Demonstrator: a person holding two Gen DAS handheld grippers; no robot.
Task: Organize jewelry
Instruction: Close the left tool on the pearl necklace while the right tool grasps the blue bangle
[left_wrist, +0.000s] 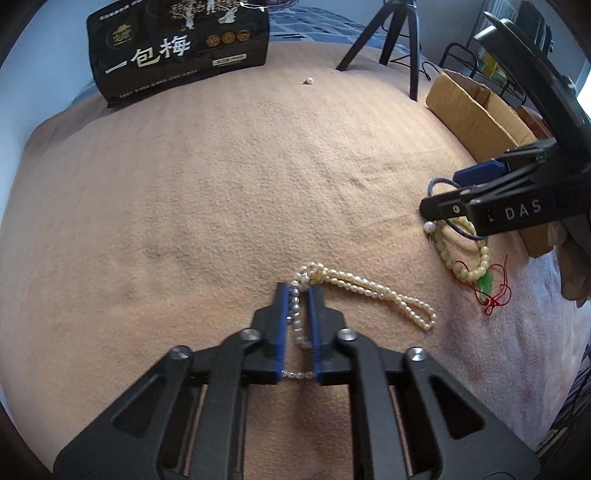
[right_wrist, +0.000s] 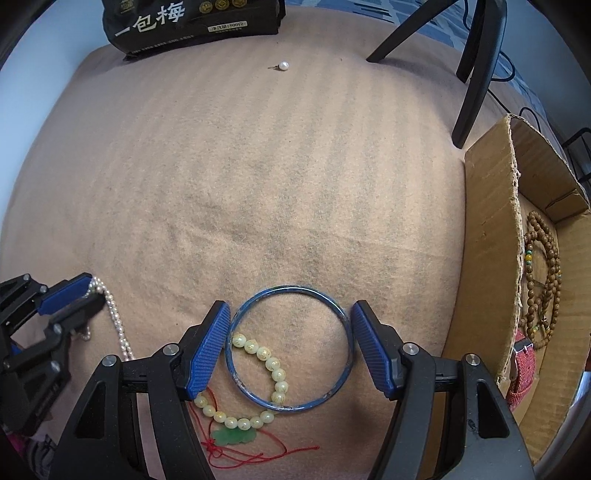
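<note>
Pearl necklace pinched by the left tool; blue bangle framed by the spread right tool.

The pearl necklace (left_wrist: 364, 291) is clamped near its knotted end between the pads of the left tool (left_wrist: 299, 295), the rest trailing over the tan blanket (left_wrist: 221, 177). The right tool (right_wrist: 290, 332) is held wide apart, its pads set just outside the blue bangle (right_wrist: 288, 345), which lies flat and overlaps a yellow bead bracelet (right_wrist: 273, 369) (a green pendant (right_wrist: 234, 437) and red cord are attached). At the right, an open cardboard box (right_wrist: 487, 258) is seen, holding a brown bead strand (right_wrist: 546, 280) and a red watch strap (right_wrist: 522, 373). A loose pearl earring (right_wrist: 283, 66) lies far off near a black packet (right_wrist: 192, 26).
</note>
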